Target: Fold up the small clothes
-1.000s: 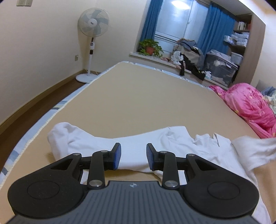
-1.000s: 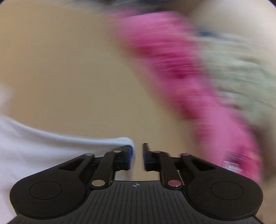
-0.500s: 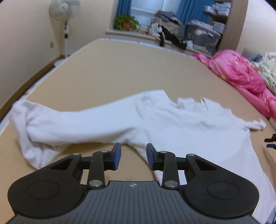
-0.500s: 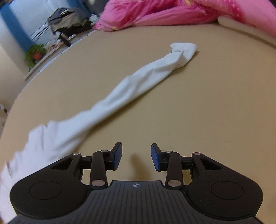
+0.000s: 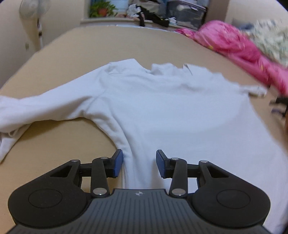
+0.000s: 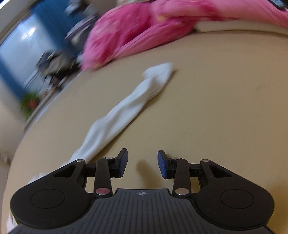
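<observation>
Black fingers (image 5: pixel 118 162) (blue pads)

A tan bed (image 5: pixel 153 45) fills both views. A pink quilt (image 5: pixel 239 46) lies at upper right in the left view, a fan (image 5: pixel 34 10) at upper left, a plant (image 5: pixel 101 9) and storage boxes (image 5: pixel 185 14) along the top. Blue curtains (image 6: pixel 52 23) show upper left in the right view.

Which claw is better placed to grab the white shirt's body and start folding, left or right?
Left, probably. The left claw hangs open over the white shirt with body fabric between its fingers. The right claw is open above bare mattress, with only the sleeve beside it.
</observation>
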The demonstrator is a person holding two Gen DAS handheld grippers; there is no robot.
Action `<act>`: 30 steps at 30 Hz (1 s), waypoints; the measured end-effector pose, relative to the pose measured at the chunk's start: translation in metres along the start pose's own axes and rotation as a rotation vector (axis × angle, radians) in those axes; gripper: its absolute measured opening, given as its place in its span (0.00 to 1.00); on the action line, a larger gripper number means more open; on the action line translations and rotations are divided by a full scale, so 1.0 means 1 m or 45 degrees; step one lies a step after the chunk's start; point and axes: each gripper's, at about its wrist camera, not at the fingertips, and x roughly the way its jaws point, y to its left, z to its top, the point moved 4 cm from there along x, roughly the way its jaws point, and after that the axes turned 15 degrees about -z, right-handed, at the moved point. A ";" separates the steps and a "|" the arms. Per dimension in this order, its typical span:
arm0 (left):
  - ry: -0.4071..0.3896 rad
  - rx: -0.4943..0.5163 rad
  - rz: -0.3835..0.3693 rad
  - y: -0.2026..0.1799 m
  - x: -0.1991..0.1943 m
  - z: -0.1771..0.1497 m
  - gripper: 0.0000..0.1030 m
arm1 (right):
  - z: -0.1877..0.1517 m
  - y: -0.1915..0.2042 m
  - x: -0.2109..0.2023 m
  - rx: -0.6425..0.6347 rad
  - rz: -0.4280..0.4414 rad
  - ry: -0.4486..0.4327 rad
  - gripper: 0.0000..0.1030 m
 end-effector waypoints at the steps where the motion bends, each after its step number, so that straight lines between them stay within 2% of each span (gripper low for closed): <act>1: -0.011 0.043 0.035 -0.005 0.005 -0.007 0.50 | 0.007 -0.007 0.008 0.053 -0.012 -0.012 0.37; 3: -0.120 0.101 0.127 -0.013 0.012 -0.024 0.60 | 0.021 -0.019 0.025 0.159 -0.004 -0.036 0.31; 5: -0.237 0.125 0.211 -0.019 0.014 -0.039 0.70 | 0.034 -0.022 0.043 0.210 0.002 -0.056 0.31; 8: -0.339 0.164 0.265 -0.023 0.014 -0.050 0.73 | 0.051 -0.022 0.067 0.268 0.031 -0.088 0.31; 14: -0.362 0.182 0.312 -0.025 0.019 -0.054 0.75 | 0.078 -0.019 0.109 0.323 0.067 -0.113 0.30; 18: -0.352 0.162 0.302 -0.019 0.018 -0.054 0.76 | 0.084 -0.010 0.123 0.300 0.067 -0.146 0.27; 19: -0.351 0.155 0.296 -0.017 0.017 -0.055 0.76 | 0.085 -0.008 0.125 0.286 0.061 -0.154 0.25; 21: -0.350 0.148 0.293 -0.016 0.017 -0.056 0.77 | 0.087 -0.005 0.128 0.285 0.043 -0.150 0.02; 22: -0.349 0.151 0.295 -0.016 0.017 -0.056 0.77 | 0.088 -0.005 0.128 0.304 0.052 -0.139 0.01; 23: -0.348 0.152 0.297 -0.016 0.018 -0.056 0.77 | 0.090 -0.007 0.121 0.349 0.074 -0.186 0.01; 26: -0.349 0.153 0.297 -0.015 0.018 -0.055 0.77 | 0.111 -0.006 0.077 0.416 0.083 -0.460 0.00; 28: -0.352 0.156 0.299 -0.015 0.018 -0.055 0.77 | 0.125 -0.008 0.056 0.493 0.107 -0.522 0.01; 30: -0.354 0.156 0.298 -0.014 0.018 -0.055 0.77 | 0.135 -0.009 0.047 0.474 0.000 -0.538 0.02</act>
